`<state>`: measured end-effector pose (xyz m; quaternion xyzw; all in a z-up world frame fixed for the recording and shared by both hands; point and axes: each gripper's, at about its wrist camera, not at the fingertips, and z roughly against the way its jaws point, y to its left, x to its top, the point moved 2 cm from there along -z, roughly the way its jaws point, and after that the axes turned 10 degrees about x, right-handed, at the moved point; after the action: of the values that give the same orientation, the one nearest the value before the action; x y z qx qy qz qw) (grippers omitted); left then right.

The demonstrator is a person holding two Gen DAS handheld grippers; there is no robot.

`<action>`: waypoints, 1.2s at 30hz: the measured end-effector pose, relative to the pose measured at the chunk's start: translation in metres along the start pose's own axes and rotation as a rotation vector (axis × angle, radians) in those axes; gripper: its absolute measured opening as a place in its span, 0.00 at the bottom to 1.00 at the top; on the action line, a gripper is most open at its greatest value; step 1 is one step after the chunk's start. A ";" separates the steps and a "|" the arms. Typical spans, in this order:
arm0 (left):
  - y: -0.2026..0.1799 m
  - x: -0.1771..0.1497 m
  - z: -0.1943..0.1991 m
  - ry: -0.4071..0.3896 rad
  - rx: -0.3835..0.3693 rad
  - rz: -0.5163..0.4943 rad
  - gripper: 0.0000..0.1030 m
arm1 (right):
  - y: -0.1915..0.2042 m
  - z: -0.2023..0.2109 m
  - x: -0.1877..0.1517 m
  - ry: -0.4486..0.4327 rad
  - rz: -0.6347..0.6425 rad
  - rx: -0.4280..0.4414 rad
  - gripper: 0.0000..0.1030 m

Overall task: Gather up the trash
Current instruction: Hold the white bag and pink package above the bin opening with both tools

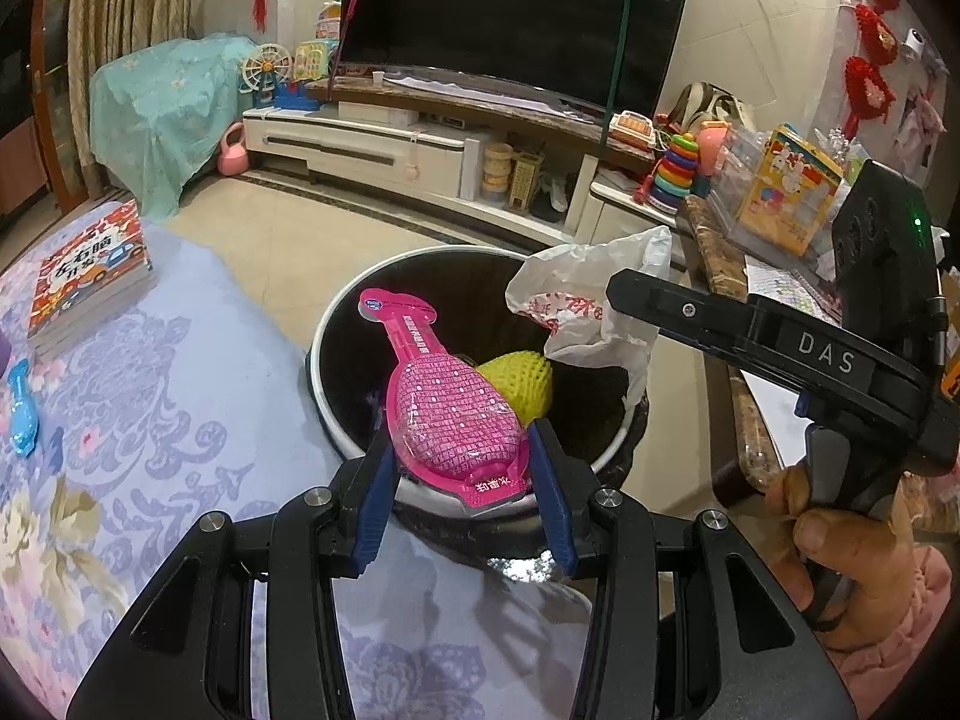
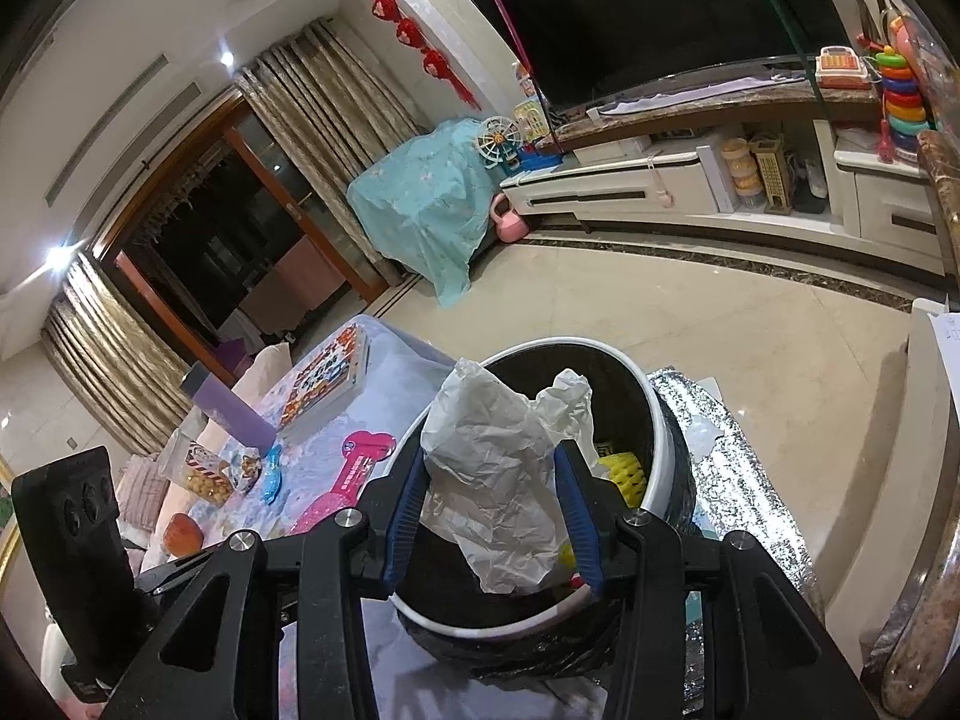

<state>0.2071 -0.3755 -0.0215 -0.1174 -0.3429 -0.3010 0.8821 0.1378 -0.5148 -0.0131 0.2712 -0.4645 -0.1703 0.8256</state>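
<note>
Both tongs grip trash above the bin [image 1: 336,324]: left tongs [image 1: 462,468] clamp the pink packet [image 1: 444,402], pointing away across its mouth, while right tongs [image 2: 492,516] clutch the crumpled bag [image 2: 498,468].

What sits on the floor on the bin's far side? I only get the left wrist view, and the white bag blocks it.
Observer: A crinkled silver foil sheet lies beside the trash bin; I cannot tell if they touch.
Operator: Does the other tool really hold that white bag?
Observer: Yes. The right gripper has the white plastic bag pinched between its blue fingers, over the bin's opening.
Operator: Anything else on the flowered cloth, past the books?
Observer: A purple bottle stands next to the books.
</note>
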 end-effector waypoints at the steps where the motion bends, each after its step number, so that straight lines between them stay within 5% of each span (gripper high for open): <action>1: 0.000 0.001 -0.002 0.004 -0.003 -0.001 0.40 | 0.000 -0.001 0.000 0.003 -0.002 -0.001 0.43; 31: 0.005 0.009 -0.034 0.066 -0.023 0.015 0.41 | -0.003 -0.022 0.012 0.045 -0.003 -0.025 0.47; 34: 0.006 0.009 -0.035 0.070 -0.024 0.016 0.41 | -0.004 -0.023 0.014 0.044 -0.007 -0.022 0.50; 36: 0.006 0.010 -0.035 0.075 -0.019 0.020 0.47 | -0.006 -0.023 0.015 0.040 -0.018 -0.017 0.63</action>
<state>0.2353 -0.3896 -0.0409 -0.1178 -0.3054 -0.2998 0.8961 0.1648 -0.5214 -0.0164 0.2716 -0.4440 -0.1762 0.8355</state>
